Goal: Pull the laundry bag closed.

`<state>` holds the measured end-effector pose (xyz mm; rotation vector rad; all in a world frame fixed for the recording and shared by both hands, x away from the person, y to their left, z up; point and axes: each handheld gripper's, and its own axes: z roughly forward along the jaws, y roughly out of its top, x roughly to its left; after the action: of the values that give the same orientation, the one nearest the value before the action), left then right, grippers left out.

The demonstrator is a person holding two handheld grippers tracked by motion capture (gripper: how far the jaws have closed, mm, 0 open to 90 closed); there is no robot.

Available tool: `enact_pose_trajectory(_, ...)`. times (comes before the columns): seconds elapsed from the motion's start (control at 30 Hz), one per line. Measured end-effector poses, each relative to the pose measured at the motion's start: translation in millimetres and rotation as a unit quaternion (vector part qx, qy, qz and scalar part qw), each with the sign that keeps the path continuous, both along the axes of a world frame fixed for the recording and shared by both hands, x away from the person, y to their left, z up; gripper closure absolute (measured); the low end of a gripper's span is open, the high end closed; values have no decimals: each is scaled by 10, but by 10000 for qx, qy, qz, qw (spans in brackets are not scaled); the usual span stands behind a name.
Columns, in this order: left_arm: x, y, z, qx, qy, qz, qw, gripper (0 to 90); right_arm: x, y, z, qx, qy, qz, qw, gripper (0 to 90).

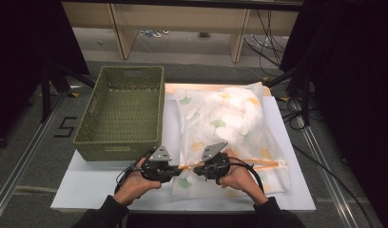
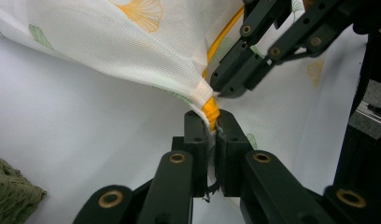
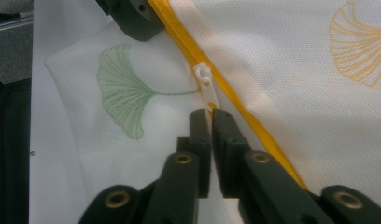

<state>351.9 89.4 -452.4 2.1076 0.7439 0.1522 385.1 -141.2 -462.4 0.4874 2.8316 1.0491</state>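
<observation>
Mesh laundry bag [image 1: 230, 128], white with leaf prints and stuffed with pale clothing, lies on the white bench [image 1: 87, 185] just beside an empty green basket [image 1: 123, 111]. Its yellow zipper [image 1: 258, 163] runs across the near end, right where both hands work. The left hand-held gripper [image 2: 212, 122] is clamped on the bag's corner at the zipper's end, lifting the fabric a little, probably to anchor it so the zipper stays taut. The right hand-held gripper [image 3: 211, 116] sits just beside it, jaws nearly closed with the tip of the white zipper pull [image 3: 206, 86] between them; whether the pads truly press on the tab is hard to tell. Judging from this, the pull is about to be drawn along the zipper
</observation>
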Motion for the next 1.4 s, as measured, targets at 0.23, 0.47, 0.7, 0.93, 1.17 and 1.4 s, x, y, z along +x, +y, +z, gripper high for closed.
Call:
enact_pose_trajectory(0.23, -1, -11, 3, 29, -54, -139, 9999, 842, 11, 61, -44, 19, -96, -21, 10000, 736)
enact_pose_trajectory(0.47, 7, -10, -4, 51, -48, -162, 9998, 838, 10, 73, -20, 153, -3, -147, 9998, 853)
enact_pose_trajectory(0.7, 10, -10, 1, -72, 20, -118, 9999, 816, -13, 106, 26, 105, -184, 16, 9998, 900)
enact_pose_trajectory(0.93, 94, -10, -50, -367, 385, 22, 9986, 764, -29, 123, 31, 99, -155, -33, 9998, 900)
enact_pose_trajectory(1.17, 37, -82, -6, -268, 207, -64, 9994, 831, -19, 146, -13, 212, 53, -135, 9997, 880)
enact_pose_trajectory(1.4, 44, -73, -18, -337, 311, -60, 9989, 825, -16, 161, -23, 270, -100, -169, 9994, 900)
